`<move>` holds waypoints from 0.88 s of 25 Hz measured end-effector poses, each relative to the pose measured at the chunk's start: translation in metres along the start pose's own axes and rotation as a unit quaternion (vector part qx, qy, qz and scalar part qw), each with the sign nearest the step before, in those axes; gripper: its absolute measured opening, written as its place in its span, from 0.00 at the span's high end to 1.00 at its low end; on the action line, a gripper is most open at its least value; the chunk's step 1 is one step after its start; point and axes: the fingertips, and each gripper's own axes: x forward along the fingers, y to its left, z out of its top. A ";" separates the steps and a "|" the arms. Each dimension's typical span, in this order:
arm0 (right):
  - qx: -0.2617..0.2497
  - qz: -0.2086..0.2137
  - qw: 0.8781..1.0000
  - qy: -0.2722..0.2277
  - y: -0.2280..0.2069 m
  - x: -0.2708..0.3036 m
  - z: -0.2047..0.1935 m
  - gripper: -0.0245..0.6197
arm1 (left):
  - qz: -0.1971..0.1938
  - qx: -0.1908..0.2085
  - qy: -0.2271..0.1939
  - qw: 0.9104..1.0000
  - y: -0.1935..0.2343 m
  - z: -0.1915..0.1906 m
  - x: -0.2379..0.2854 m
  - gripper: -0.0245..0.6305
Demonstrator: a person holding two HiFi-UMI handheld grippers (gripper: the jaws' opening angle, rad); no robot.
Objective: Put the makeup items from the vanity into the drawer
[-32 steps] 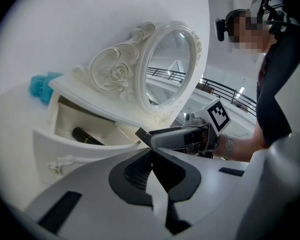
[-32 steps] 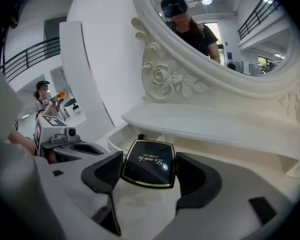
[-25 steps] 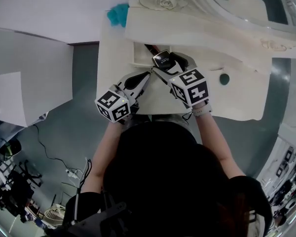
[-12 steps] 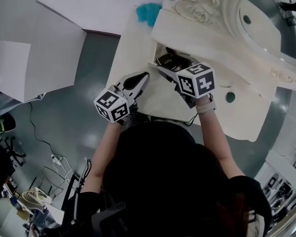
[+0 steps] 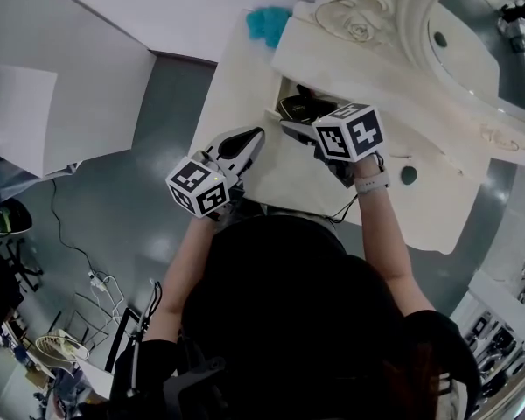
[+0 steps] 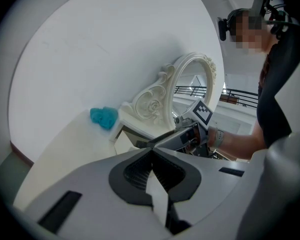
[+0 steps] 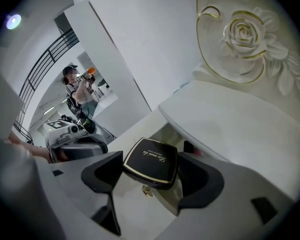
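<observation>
The right gripper has its fingers closed part way on a black compact with a gold rim, one finger pressing each side of the case. The compact sits level between them, lid up. In the head view this gripper holds the compact over the open drawer of the cream table. Just below the fingers a small gold knob shows on a pale panel. Beyond the right-hand finger a dark item with a pink edge lies in the drawer's shadow.

The left gripper has its fingers shut together, tip against tip, with nothing between them. In the head view it hovers over the table's front part, beside the right gripper and apart from it.

Ahead of the right fingers the raised top of the vanity overhangs the drawer's far side, with the carved rose frame of the mirror rising above it. A teal fluffy thing lies at the table's far edge, well beyond both pairs of fingers. To the left of the left fingers the bare table runs to its edge, with grey floor past it.
</observation>
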 end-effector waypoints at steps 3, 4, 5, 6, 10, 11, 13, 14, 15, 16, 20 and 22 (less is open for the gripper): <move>0.000 0.003 1.000 0.010 0.001 0.001 -0.002 0.44 | -0.005 0.002 0.002 1.000 -0.003 -0.001 0.002 0.94; 0.000 0.001 1.000 0.011 0.001 0.001 -0.002 0.44 | -0.006 0.002 0.002 1.000 -0.003 -0.001 0.002 0.94; -0.001 -0.002 1.000 0.012 0.000 0.002 -0.003 0.44 | -0.007 0.002 0.003 1.000 -0.003 -0.001 0.002 0.94; 0.000 -0.003 1.000 0.014 0.000 0.002 -0.003 0.44 | -0.007 0.002 0.003 1.000 -0.003 -0.001 0.002 0.94; 0.001 -0.004 1.000 0.017 -0.001 0.001 -0.004 0.44 | -0.007 0.000 0.003 1.000 -0.002 -0.001 0.001 0.94; 0.001 -0.005 1.000 0.019 -0.001 0.001 -0.005 0.44 | -0.007 0.000 0.003 1.000 -0.002 -0.001 0.001 0.94; -0.001 -0.006 1.000 0.021 -0.001 0.002 -0.006 0.44 | -0.008 0.000 0.003 1.000 -0.002 -0.001 0.001 0.94; -0.001 -0.006 1.000 0.022 -0.001 0.001 -0.007 0.44 | -0.008 0.000 0.003 1.000 -0.002 -0.001 0.001 0.94; -0.001 -0.006 1.000 0.023 -0.001 0.001 -0.007 0.44 | -0.008 0.000 0.003 1.000 -0.002 -0.001 0.001 0.94; -0.002 -0.007 1.000 0.023 -0.001 0.001 -0.007 0.44 | -0.008 0.000 0.003 1.000 -0.002 -0.001 0.001 0.94; -0.004 -0.007 1.000 0.026 -0.001 0.002 -0.009 0.44 | -0.008 0.000 0.003 1.000 -0.001 -0.002 0.001 0.94; -0.009 -0.010 1.000 0.028 -0.001 0.002 -0.010 0.44 | -0.009 0.000 0.003 1.000 -0.001 -0.001 0.001 0.94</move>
